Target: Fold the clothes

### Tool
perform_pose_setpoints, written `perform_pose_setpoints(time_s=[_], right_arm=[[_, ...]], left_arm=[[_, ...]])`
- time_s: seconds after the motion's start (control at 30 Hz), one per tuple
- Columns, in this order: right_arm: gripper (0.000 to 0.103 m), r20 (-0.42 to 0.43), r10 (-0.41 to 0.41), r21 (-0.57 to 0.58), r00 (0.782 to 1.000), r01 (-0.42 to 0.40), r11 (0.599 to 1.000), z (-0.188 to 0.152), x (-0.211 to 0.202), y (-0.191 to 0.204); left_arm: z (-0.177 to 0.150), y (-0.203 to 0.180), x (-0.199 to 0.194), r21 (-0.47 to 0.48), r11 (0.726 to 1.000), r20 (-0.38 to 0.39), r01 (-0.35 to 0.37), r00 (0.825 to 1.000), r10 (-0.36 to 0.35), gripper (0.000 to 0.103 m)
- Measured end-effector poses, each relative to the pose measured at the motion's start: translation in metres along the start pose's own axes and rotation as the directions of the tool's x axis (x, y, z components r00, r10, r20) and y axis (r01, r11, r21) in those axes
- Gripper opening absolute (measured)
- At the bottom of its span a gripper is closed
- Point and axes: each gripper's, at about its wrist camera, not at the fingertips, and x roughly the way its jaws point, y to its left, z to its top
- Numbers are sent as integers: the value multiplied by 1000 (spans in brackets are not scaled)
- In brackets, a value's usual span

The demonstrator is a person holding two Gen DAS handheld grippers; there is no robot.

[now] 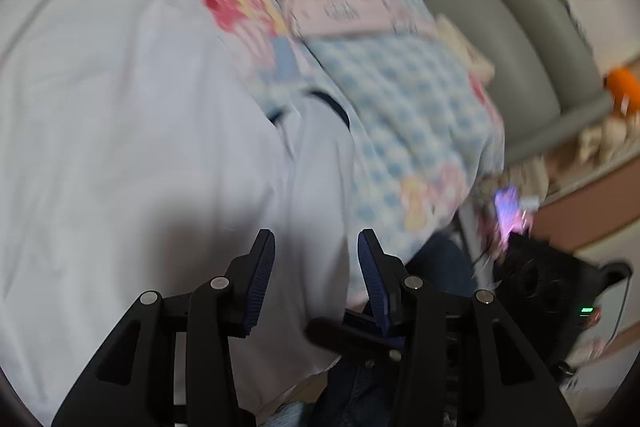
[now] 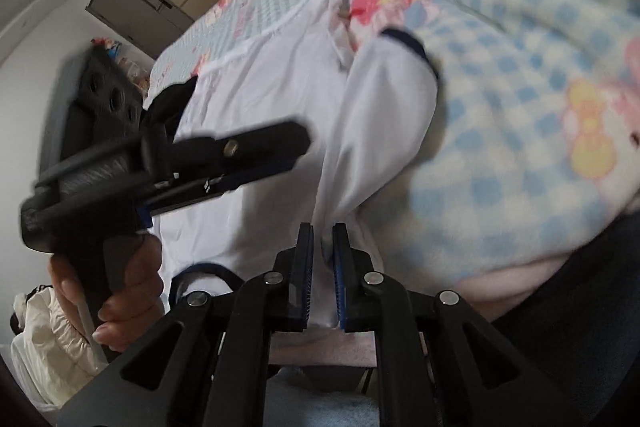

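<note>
A white garment (image 1: 132, 131) with navy trim (image 1: 332, 107) lies spread on a blue checked blanket (image 1: 420, 115). My left gripper (image 1: 316, 245) is open just above the garment's near edge, and nothing sits between its blue pads. In the right wrist view the same white garment (image 2: 288, 99) runs down to my right gripper (image 2: 323, 235), which is shut on a fold of its white cloth. The left gripper (image 2: 256, 147) shows side-on over the garment there, held by a hand (image 2: 124, 283).
A pink patterned cloth (image 1: 344, 7) lies on the blanket farther back. A grey padded bed frame (image 1: 520, 39) curves along the right. A white puffy jacket (image 2: 48, 347) lies on the floor at the left, and a grey cabinet (image 2: 132, 3) stands beyond the bed.
</note>
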Motion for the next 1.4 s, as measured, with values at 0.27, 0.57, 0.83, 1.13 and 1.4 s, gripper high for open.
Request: perform_pose_setpoints(time_s=[0.27, 0.57, 0.83, 1.13, 1.4], right_arm=[[15, -1, -2, -17, 1000, 2, 1000, 1, -3, 4], [29, 40, -137, 165, 990, 129, 978, 36, 10, -38], [24, -23, 60, 68, 998, -59, 996, 68, 53, -20], [7, 94, -236, -15, 967, 238, 971, 72, -5, -19], [11, 101, -205, -99, 973, 215, 972, 67, -21, 8]], left_arm=[[-8, 12, 1, 4, 977, 15, -212, 977, 212, 20], [-20, 36, -30, -82, 977, 83, -198, 975, 205, 17], [-34, 45, -13, -104, 990, 18, -91, 996, 93, 18], [-33, 50, -26, -109, 994, 46, -31, 998, 36, 31], [-42, 48, -10, -98, 992, -18, -86, 996, 84, 33]])
